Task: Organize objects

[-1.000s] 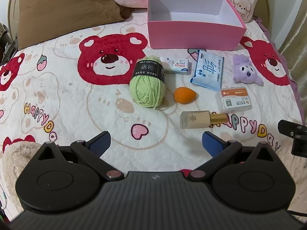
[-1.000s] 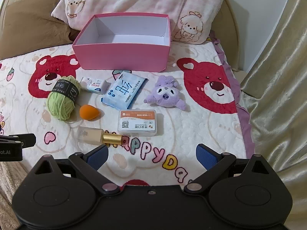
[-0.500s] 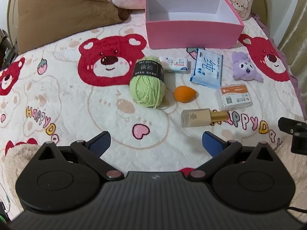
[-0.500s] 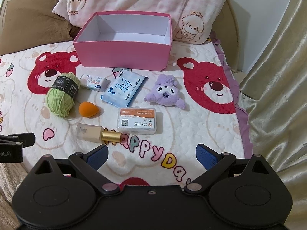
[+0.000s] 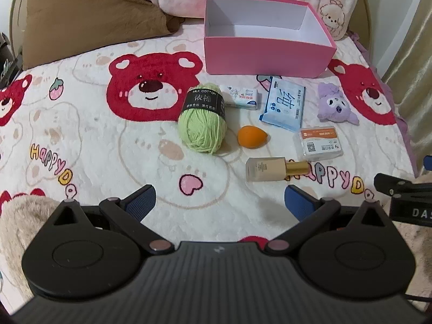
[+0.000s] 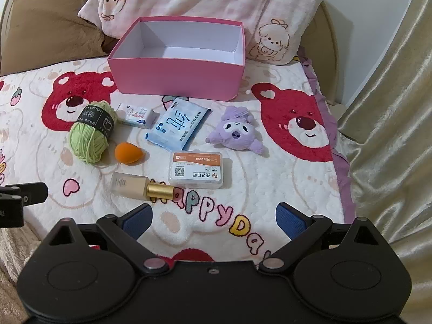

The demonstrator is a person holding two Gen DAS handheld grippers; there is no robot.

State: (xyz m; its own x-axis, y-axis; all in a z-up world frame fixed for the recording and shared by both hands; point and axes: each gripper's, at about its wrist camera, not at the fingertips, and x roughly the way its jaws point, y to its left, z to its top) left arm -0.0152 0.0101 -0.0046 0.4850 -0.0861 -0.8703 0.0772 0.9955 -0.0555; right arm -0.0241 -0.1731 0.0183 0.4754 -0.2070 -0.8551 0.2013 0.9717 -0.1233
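An empty pink box stands at the back of the bed. In front of it lie a green yarn ball, a small white packet, a blue tissue pack, a purple plush, an orange sponge, a clear case and a gold-capped bottle. My left gripper and right gripper hover open and empty near the front edge.
A bear-print blanket covers the bed. A brown pillow and a pink pillow lie behind the box. A gold curtain hangs beyond the right edge. A beige fluffy thing sits at the front left.
Both grippers have drifted slightly forward toward the objects, which now sit a little lower and larger in view. Nothing was taken hold of; the jaws stayed open.
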